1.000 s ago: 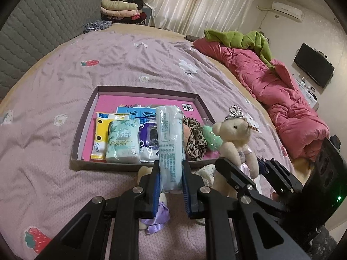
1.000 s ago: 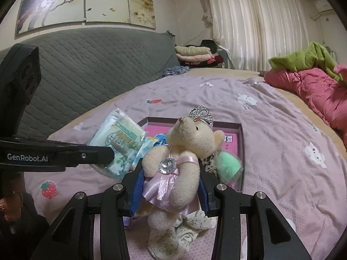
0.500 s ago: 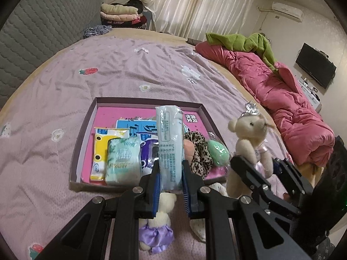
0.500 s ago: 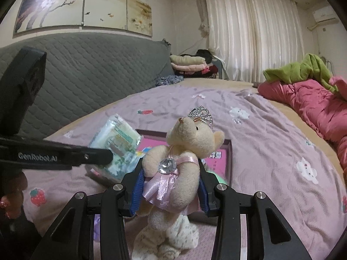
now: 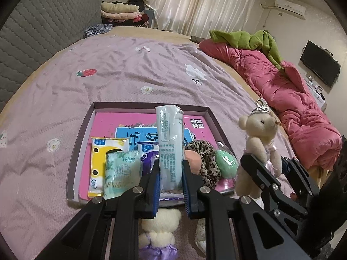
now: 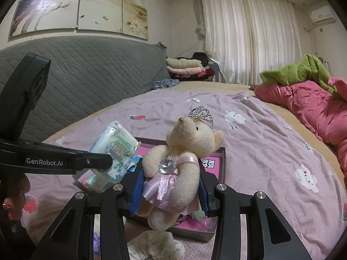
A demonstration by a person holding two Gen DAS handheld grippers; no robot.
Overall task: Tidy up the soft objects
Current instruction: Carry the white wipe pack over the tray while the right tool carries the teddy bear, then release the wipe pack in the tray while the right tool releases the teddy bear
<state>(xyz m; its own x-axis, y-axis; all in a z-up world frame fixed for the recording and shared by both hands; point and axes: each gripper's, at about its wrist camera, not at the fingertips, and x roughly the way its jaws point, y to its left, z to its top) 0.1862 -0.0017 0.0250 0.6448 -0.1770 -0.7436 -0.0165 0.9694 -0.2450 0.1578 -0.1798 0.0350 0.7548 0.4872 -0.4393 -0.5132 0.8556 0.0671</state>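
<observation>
My left gripper [image 5: 170, 186] is shut on a pale blue tissue pack [image 5: 169, 138], held upright above the near edge of a shallow box [image 5: 149, 105] with a pink floor. Inside the box lie a yellow tissue pack [image 5: 97, 164], a green tissue pack [image 5: 121, 173], a leopard scrunchie [image 5: 205, 158] and a green sponge [image 5: 226, 164]. My right gripper [image 6: 171, 191] is shut on a cream teddy bear [image 6: 184, 158] in a pink dress and a silver crown. That bear [image 5: 259, 138] hangs to the right of the box. In the right wrist view the tissue pack [image 6: 115, 149] and left gripper [image 6: 102, 162] show at left.
A second cream bear in a purple skirt [image 5: 159, 227] and a floral cloth [image 6: 151, 248] lie on the purple bedsheet just before the box. A pink quilt [image 5: 288, 95] and green blanket [image 5: 247, 41] run along the right side. A grey padded headboard [image 6: 86, 78] stands at left.
Both grippers have moved forward toward the box with their loads. The box and the purple-skirted bear now sit lower and nearer in the left wrist view.
</observation>
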